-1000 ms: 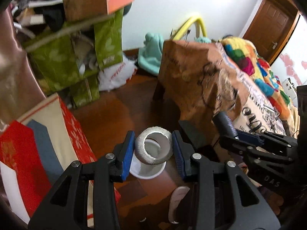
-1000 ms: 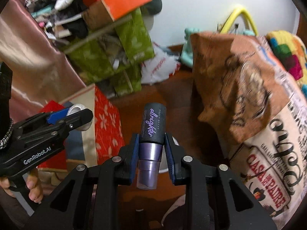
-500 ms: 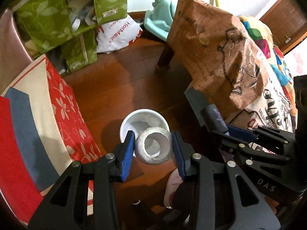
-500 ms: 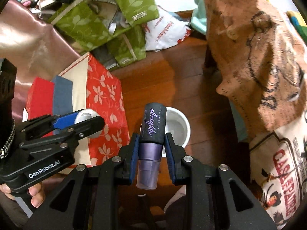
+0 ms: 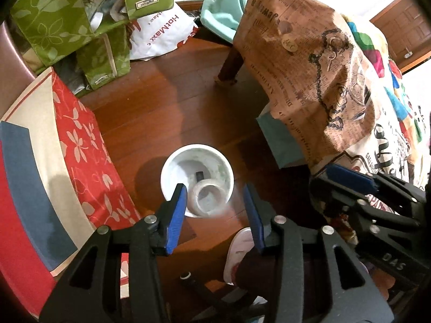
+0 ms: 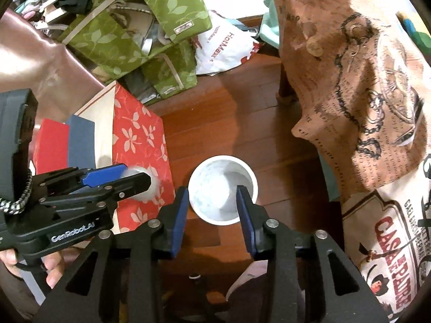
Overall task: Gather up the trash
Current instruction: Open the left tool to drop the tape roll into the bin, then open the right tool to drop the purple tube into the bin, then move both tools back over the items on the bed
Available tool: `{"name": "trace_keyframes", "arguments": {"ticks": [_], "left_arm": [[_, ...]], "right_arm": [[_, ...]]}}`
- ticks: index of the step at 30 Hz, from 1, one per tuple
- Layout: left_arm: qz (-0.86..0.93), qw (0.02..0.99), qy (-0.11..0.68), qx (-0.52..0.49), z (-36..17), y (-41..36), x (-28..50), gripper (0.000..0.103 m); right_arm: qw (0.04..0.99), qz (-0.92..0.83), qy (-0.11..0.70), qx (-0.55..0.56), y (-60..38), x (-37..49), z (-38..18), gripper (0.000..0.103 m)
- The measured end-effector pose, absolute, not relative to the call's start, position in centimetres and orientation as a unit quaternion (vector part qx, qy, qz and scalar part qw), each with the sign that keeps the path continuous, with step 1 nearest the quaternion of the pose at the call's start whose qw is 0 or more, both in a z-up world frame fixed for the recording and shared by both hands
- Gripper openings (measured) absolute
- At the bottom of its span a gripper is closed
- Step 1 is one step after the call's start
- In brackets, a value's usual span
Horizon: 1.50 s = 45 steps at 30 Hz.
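Observation:
A small white bin stands on the wooden floor, also in the right wrist view. My left gripper is open right above its near rim. A white tape roll, blurred, is free between the fingers, over the bin's near side; in the right wrist view it shows as a white blur by the left gripper. A small dark item lies in the bin's bottom. My right gripper is open and empty above the bin; it also shows in the left wrist view.
A red floral box stands left of the bin. Green leaf-print bags and a white plastic bag lie behind. A stool under brown printed cloth stands to the right. A slipper lies near the bin.
Both grippers opened over the bin. The purple bottle has left the right gripper and the tape roll has left the left gripper. Both grippers moved closer above the bin.

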State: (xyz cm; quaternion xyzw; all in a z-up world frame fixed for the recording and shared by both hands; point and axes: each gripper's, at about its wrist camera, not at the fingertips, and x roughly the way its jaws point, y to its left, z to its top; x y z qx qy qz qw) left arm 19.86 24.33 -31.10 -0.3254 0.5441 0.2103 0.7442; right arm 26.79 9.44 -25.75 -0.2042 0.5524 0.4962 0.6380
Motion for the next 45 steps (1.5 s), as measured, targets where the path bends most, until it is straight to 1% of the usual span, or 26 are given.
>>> {"name": "trace_keyframes", "arguments": {"ticks": [4,11,18,26,33,41,45], "left_arm": [[0.210,0.750,0.538,-0.323,-30.2,24.0,19.8,0.044],[0.226,0.779,0.512,-0.283,-26.2,22.6,19.0,0.044],[0.238,0.816,0.460,-0.255,-20.5,20.5,17.3,0.044],[0.246,0.854,0.402,-0.218,-14.1,17.2,15.8,0.044],[0.235,0.890,0.344,-0.187,-8.8,13.0,15.7,0.044],[0.194,0.924,0.296,-0.143,-4.2,6.7,18.3,0.044],[0.170,0.937,0.280,-0.125,-2.6,3.5,20.5,0.044]], "right_arm": [[0.646,0.497,0.544,-0.200,8.9,26.7,-24.7,0.034],[0.667,0.500,0.517,-0.194,7.2,26.1,-21.9,0.034],[0.694,0.507,0.478,-0.181,4.9,25.2,-17.8,0.034],[0.732,0.518,0.414,-0.156,0.8,23.7,-12.1,0.034],[0.772,0.508,0.359,-0.132,-4.0,23.6,-7.6,0.034],[0.829,0.462,0.297,-0.100,-11.0,25.6,-3.2,0.034],[0.850,0.437,0.283,-0.083,-14.2,26.9,-1.8,0.034]]}}
